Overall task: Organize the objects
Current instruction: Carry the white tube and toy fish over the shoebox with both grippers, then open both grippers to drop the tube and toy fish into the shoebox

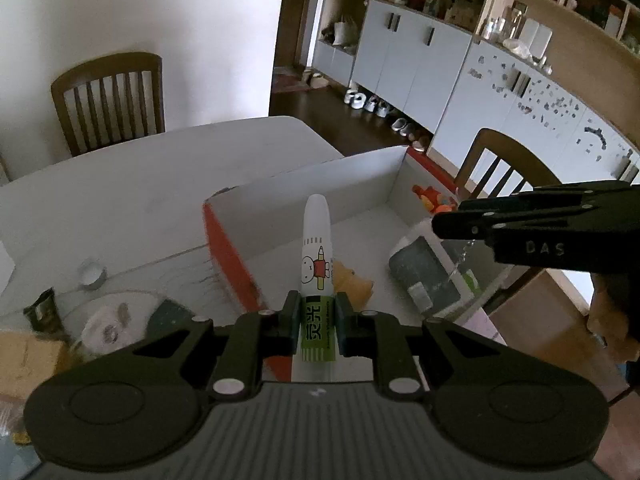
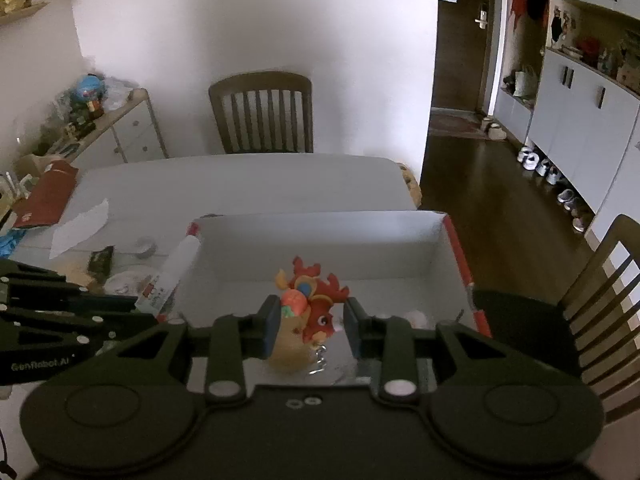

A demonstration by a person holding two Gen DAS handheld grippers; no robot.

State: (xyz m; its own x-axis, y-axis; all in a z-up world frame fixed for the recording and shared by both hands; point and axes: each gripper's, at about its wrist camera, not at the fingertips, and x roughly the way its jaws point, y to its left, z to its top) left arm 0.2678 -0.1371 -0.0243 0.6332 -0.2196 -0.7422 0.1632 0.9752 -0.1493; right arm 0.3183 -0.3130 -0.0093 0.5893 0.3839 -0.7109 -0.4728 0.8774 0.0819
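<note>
a white and green glue stick (image 1: 316, 264) is clamped in the left tongs (image 1: 317, 320), held over the white box (image 1: 360, 176). a red and yellow plush keychain (image 2: 308, 312) is gripped by the right tongs (image 2: 310, 326) (its chain dangling) above the same box, which is set on the worktop (image 1: 140, 184).

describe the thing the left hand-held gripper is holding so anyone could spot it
Find the white box with red edges on the table. Over its near corner, the left hand-held gripper clamps a glue stick: white cap, cartoon rabbit, green base, unlike the plush toys nearby.
</note>
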